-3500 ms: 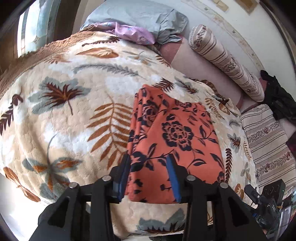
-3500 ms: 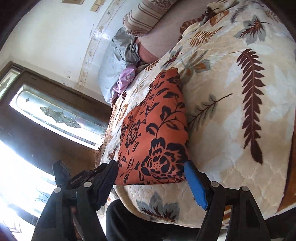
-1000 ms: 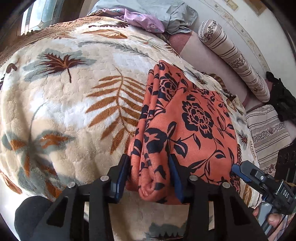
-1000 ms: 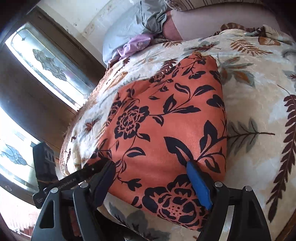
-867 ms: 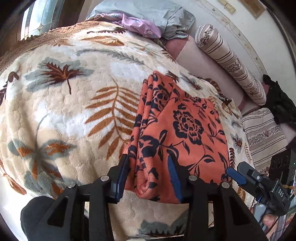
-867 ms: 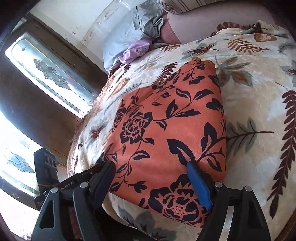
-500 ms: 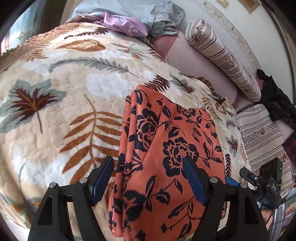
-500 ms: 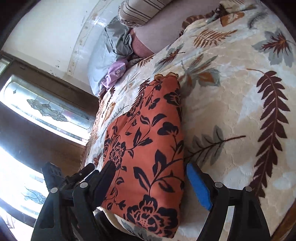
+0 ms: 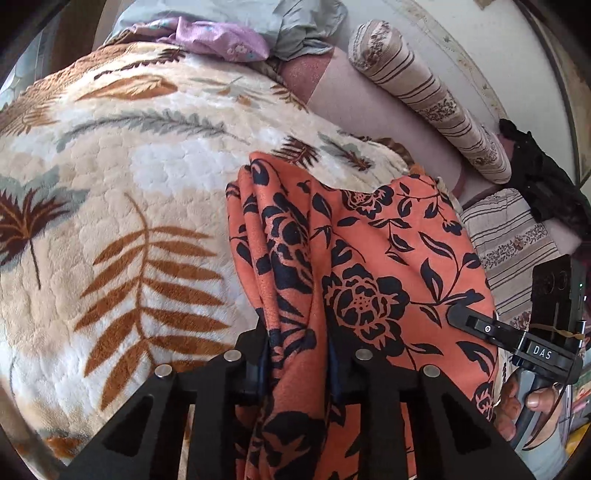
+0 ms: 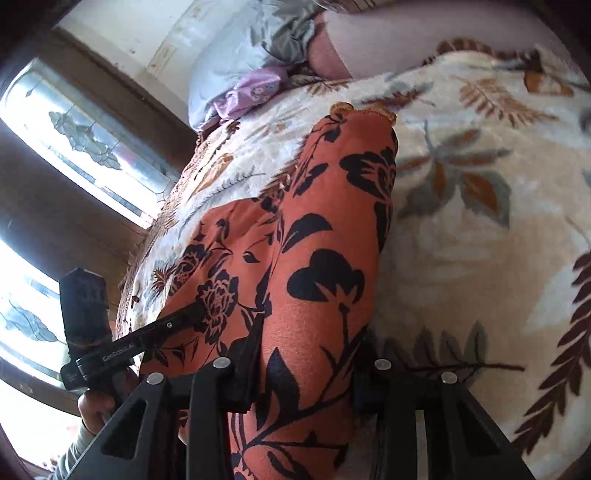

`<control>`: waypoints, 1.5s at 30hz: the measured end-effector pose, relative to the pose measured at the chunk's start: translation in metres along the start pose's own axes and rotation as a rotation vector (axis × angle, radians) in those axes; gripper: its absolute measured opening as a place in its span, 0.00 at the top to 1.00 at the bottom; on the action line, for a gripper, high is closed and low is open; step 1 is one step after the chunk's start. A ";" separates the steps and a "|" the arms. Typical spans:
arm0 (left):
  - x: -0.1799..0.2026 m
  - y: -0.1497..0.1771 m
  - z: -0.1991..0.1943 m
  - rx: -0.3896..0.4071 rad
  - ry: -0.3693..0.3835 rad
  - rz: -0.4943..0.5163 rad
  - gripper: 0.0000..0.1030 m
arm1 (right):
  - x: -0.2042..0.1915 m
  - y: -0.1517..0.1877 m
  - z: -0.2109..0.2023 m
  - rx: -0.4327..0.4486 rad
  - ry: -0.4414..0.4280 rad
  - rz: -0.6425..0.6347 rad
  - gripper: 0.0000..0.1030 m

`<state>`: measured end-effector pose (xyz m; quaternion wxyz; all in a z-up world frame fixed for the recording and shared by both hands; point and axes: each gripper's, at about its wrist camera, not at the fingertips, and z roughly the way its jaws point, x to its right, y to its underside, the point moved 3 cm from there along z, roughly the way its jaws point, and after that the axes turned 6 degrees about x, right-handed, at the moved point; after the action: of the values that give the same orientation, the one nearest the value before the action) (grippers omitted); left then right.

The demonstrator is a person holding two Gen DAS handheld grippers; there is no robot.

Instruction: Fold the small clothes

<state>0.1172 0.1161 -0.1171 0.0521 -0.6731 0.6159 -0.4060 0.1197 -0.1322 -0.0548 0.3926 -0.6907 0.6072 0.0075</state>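
Note:
An orange garment with black flowers (image 9: 369, 266) lies folded on a cream leaf-patterned blanket (image 9: 122, 221) on a bed. My left gripper (image 9: 297, 363) is shut on the garment's bunched near left edge. My right gripper (image 10: 306, 373) is shut on the garment (image 10: 325, 258) at its near right edge, with cloth filling the gap between the fingers. The right gripper's fingers (image 9: 476, 325) also show at the right of the left wrist view. The left gripper's fingers (image 10: 170, 325) show at the left of the right wrist view.
A grey pillow (image 9: 295, 18) and a purple cloth (image 9: 218, 37) lie at the head of the bed. A striped bolster (image 9: 424, 96) and a striped cushion (image 9: 509, 251) lie at the right. A dark garment (image 9: 546, 184) sits beyond. A window (image 10: 74, 140) stands left.
Both grippers were open half a second ago with the garment between their fingers. Now both have closed on its near edge and moved in closer to the cloth.

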 end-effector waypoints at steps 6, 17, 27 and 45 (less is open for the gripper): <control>0.074 -0.038 0.029 0.082 0.092 0.060 0.75 | 0.044 -0.052 -0.050 0.133 0.068 0.010 0.63; 0.122 -0.027 0.097 -0.080 -0.108 0.177 0.47 | 0.196 -0.028 -0.062 0.157 0.247 0.370 0.37; 0.111 0.013 0.085 -0.092 -0.184 0.197 0.46 | 0.122 -0.027 -0.040 0.111 0.106 0.248 0.06; 0.114 0.024 0.066 -0.062 -0.175 0.245 0.38 | 0.167 -0.087 -0.012 0.128 0.104 0.423 0.06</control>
<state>0.1286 -0.0174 -0.1193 0.1339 -0.6270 0.6988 -0.3172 0.2313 -0.2818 -0.0819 0.3935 -0.5212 0.7572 0.0154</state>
